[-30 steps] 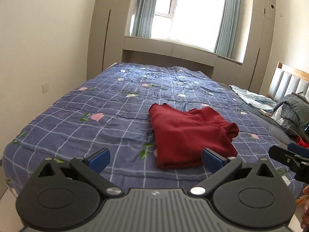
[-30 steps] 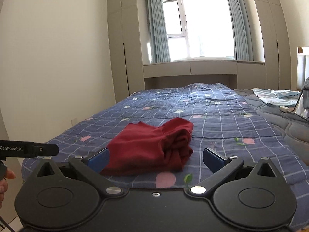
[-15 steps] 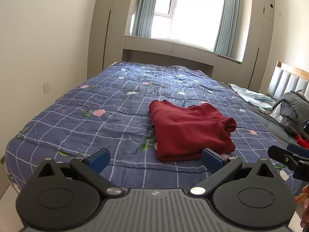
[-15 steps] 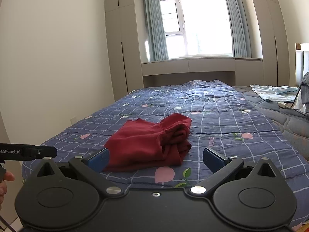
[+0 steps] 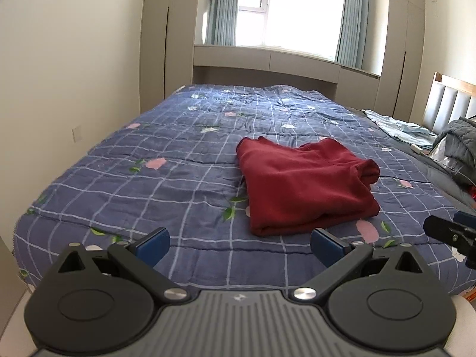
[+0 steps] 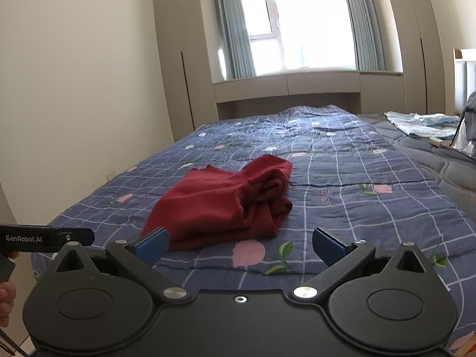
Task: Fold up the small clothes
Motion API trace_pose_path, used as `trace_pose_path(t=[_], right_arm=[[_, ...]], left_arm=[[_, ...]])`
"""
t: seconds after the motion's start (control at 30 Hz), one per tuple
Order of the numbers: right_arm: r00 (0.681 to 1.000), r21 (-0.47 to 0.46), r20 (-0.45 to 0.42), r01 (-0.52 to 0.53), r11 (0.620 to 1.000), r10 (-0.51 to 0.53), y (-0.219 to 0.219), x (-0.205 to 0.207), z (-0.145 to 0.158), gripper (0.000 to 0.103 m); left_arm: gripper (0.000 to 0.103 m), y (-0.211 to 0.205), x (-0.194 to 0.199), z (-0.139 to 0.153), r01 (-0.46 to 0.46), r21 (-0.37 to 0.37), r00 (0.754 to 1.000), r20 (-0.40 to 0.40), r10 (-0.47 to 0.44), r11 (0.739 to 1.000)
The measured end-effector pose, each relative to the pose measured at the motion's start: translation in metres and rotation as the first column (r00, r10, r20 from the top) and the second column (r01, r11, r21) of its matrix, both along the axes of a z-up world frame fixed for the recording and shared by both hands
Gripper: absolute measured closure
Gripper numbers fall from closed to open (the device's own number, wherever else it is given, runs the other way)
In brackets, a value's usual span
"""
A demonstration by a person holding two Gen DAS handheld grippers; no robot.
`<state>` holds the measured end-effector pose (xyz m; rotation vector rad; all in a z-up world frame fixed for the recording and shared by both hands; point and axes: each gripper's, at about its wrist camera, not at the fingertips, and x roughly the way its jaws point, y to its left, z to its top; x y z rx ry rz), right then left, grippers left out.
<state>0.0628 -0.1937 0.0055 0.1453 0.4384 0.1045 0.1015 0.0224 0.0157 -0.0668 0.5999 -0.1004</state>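
— Garment (image 5: pixel 306 187): where is it?

— On the quilt (image 5: pixel 178 184), folded into a thick red bundle, toward the near end of the bed. In the left view it lies flat with its long smooth side facing the camera; in the right view (image 6: pixel 226 202) the stacked layers show at its right end, bunched and rolled.

— Start nearest. What about the grippers?

— The left gripper (image 5: pixel 239 245) has its jaws spread wide, nothing between them. Its blue pads (image 5: pixel 153 242) sit low in the frame, above the near edge of the quilt, and the bundle's near hem is just beyond the right pad. The right gripper (image 6: pixel 239 245) is the same: jaws apart, empty, with the garment's near corner just behind its left pad (image 6: pixel 151 242) in the picture (I cannot tell whether it touches).

— Does each see the other?

— Yes. The right gripper's tip pokes in at the right edge of the left view, and the left one, marked GenRobot.AI, comes in at the left edge of the right view, with a bit of the person's hand (image 6: pixel 6 297) below it.

— And farther off?

— Right of the quilt lies a grey mattress (image 6: pixel 446 160) with a pale blue cloth (image 6: pixel 422 123) on it. A padded headboard (image 5: pixel 449 107) stands on that side. Beyond the bed are a low cabinet, tall wardrobes, and a bright window (image 6: pixel 303 26) with blue-grey curtains.
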Motion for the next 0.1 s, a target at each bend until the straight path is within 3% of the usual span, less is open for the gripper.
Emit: trace_pose_path(t=[0.1], right_arm=[[1.000, 0.005, -0.016, 0.010, 1.000, -0.010, -0.0040, 0.0057, -0.0053, 0.001]], left_arm=[[0.000, -0.0010, 0.0071, -0.0038, 0.009, -0.013, 1.000, -0.011, -0.009, 1.000]])
